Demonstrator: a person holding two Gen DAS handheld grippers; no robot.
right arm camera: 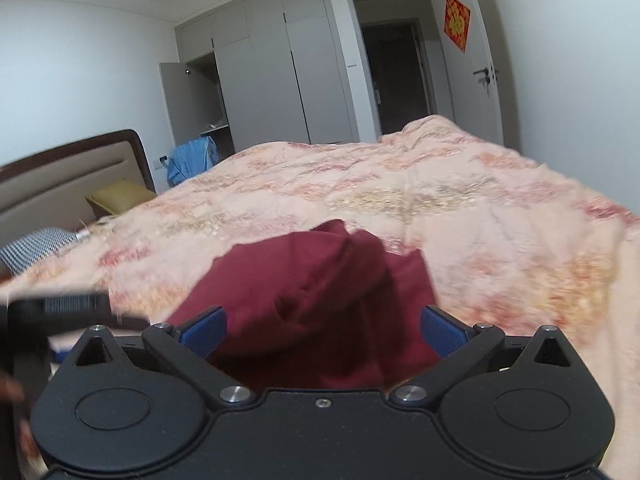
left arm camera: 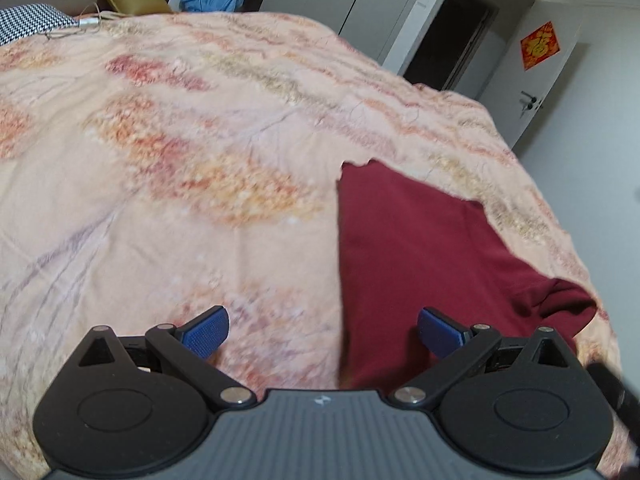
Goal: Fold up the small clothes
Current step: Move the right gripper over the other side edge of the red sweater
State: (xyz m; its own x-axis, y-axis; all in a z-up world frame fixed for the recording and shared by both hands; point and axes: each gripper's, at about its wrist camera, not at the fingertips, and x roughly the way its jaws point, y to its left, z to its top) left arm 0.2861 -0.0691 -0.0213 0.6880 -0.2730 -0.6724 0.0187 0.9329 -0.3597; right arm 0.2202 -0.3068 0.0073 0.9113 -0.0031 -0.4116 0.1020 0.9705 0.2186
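A dark red garment (left arm camera: 416, 248) lies on the peach floral bedspread (left arm camera: 180, 152). In the left wrist view its straight left edge runs down toward my left gripper (left arm camera: 323, 332), which is open and empty, its right blue pad (left arm camera: 440, 334) over the cloth and its left pad over the bedspread. In the right wrist view the garment (right arm camera: 304, 292) is partly folded, a raised flap bulging up in front. My right gripper (right arm camera: 323, 332) is open and empty with the cloth lying between its pads.
The bedspread (right arm camera: 460, 208) covers the whole bed. An olive pillow (right arm camera: 120, 196) and a checked cloth (right arm camera: 36, 244) lie near the headboard (right arm camera: 60, 176). A blue garment (right arm camera: 192, 160) hangs by the open wardrobe. My left gripper's body shows at the right wrist view's left edge (right arm camera: 60, 304).
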